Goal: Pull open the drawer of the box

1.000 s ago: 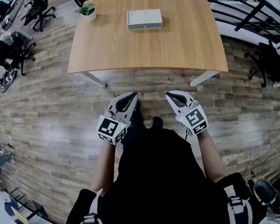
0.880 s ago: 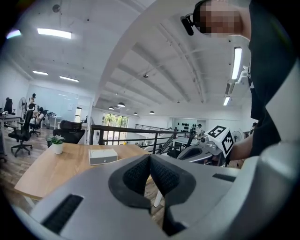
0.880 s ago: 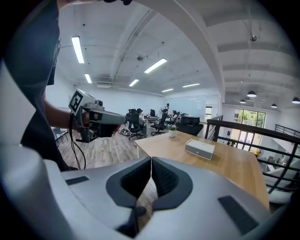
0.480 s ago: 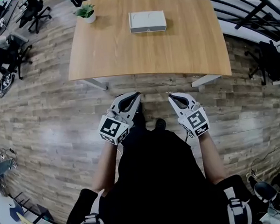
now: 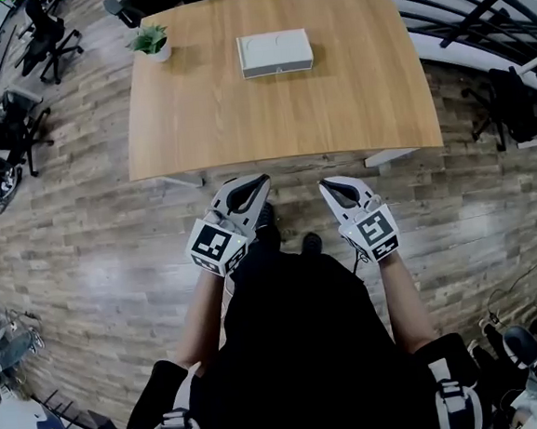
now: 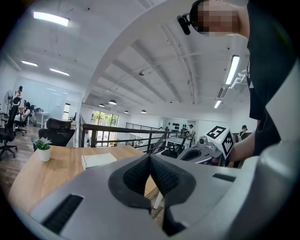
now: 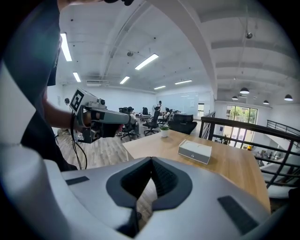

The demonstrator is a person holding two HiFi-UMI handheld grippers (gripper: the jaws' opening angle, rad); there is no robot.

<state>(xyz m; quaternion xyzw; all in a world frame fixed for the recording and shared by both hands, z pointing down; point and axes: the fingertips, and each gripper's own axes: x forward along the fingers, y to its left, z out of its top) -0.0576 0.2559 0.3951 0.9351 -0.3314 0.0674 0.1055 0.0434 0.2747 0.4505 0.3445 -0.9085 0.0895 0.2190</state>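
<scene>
A flat white box lies on the far half of the wooden table; its drawer front faces me and looks closed. The same box appears in the left gripper view and again as the box in the right gripper view. My left gripper and right gripper hang side by side over the floor, short of the table's near edge. Both are shut, tips touching, with nothing between them. The left gripper and right gripper point toward the table.
A small potted plant stands at the table's far left corner. Office chairs and seated people are off to the left. A black railing runs along the right behind the table. Plank floor lies around me.
The table and box have drawn nearer and shifted slightly left in the head view as I walk forward. Both grippers keep their pose, still shut.
</scene>
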